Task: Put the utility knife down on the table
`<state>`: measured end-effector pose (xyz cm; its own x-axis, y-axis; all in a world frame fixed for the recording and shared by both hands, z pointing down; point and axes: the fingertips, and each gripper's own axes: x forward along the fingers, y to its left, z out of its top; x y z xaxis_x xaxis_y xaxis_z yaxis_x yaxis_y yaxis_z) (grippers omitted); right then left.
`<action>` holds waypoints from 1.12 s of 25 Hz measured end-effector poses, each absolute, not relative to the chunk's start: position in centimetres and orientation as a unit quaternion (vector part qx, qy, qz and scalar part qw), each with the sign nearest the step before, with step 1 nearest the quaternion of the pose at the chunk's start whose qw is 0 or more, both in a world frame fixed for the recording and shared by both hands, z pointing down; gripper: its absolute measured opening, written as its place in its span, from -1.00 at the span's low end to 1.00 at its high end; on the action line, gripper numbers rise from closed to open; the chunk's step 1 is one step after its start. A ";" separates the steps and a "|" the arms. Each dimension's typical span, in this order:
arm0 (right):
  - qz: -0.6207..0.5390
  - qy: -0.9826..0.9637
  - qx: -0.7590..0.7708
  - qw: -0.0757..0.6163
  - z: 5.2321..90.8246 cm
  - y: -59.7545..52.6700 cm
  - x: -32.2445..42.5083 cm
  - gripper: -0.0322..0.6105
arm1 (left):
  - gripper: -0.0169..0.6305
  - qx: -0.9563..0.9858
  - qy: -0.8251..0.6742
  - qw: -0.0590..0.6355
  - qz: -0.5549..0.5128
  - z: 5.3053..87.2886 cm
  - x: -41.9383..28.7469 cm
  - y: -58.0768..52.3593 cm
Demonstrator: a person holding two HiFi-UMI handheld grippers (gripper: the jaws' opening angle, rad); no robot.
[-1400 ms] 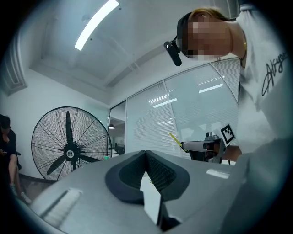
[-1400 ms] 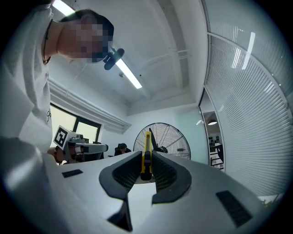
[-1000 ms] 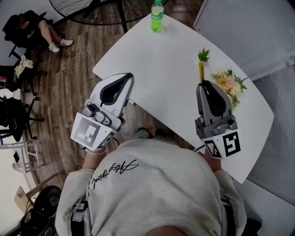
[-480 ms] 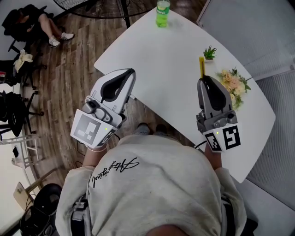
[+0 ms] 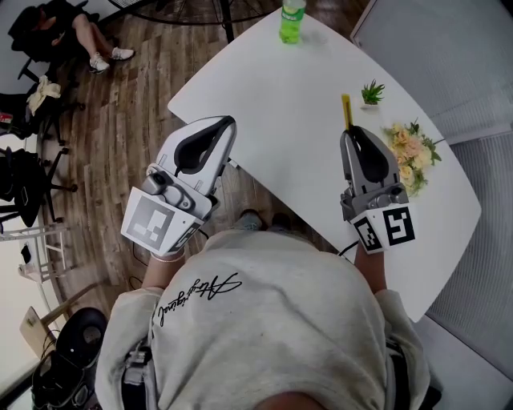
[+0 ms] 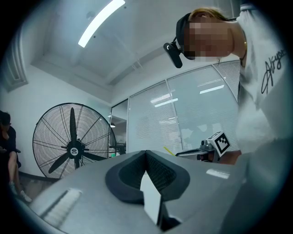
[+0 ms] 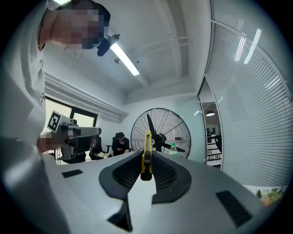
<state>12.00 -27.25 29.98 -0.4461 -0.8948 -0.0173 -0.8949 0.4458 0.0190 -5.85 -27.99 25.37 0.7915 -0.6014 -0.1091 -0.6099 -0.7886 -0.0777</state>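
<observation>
A yellow utility knife (image 5: 347, 110) (image 7: 146, 155) sticks out forward from between the jaws of my right gripper (image 5: 353, 133) (image 7: 146, 157), which is shut on it over the white table (image 5: 288, 112). The knife stands on its narrow edge and points away from me. My left gripper (image 5: 223, 128) (image 6: 145, 154) hovers over the table's near left edge, its jaws shut together with nothing between them. In the left gripper view the right gripper's marker cube (image 6: 219, 142) shows off to the right.
A green bottle (image 5: 292, 18) stands at the table's far end. A small potted plant (image 5: 372, 92) and a flower bunch (image 5: 410, 154) lie just right of the knife. A big floor fan (image 7: 159, 135) and a seated person (image 5: 80, 36) are beyond the table.
My right gripper with the knife has sunk a little toward the table. The head view has shifted, so the bottle and plants sit differently in frame. The left gripper has stayed put.
</observation>
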 end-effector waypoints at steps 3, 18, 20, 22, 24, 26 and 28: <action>0.002 0.851 -0.525 -0.004 31.0 -27.6 11.9 -0.69 | -0.95 -0.943 0.325 0.052 0.040 25.4 -6.0 -28.0; -0.029 0.855 -0.517 -0.033 35.1 -29.5 11.5 -0.70 | -0.95 -0.937 0.343 0.054 0.039 25.5 -6.7 -28.4; -0.033 0.855 -0.516 -0.038 35.6 -29.6 11.4 -0.70 | -0.95 -0.937 0.343 0.053 0.039 25.5 -6.8 -28.4; -0.036 0.855 -0.516 -0.045 36.0 -29.8 11.3 -0.69 | -0.95 -0.937 0.344 0.054 0.039 25.4 -6.9 -28.4; -0.041 0.854 -0.516 -0.051 36.6 -29.9 11.2 -0.69 | -0.95 -0.936 0.346 0.053 0.037 25.4 -7.0 -28.4; -0.045 0.854 -0.515 -0.058 37.2 -29.9 11.3 -0.69 | -0.95 -0.936 0.347 0.052 0.035 25.4 -7.0 -28.3; -0.050 0.854 -0.514 -0.063 37.9 -30.1 11.4 -0.69 | -0.95 -0.935 0.349 0.052 0.034 25.5 -6.9 -28.4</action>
<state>11.40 -30.10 37.85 -0.4628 -0.8722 0.1582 -0.8847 0.4657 -0.0201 -6.93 -28.44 25.54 0.7544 -0.6488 -0.0998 -0.6559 -0.7512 -0.0743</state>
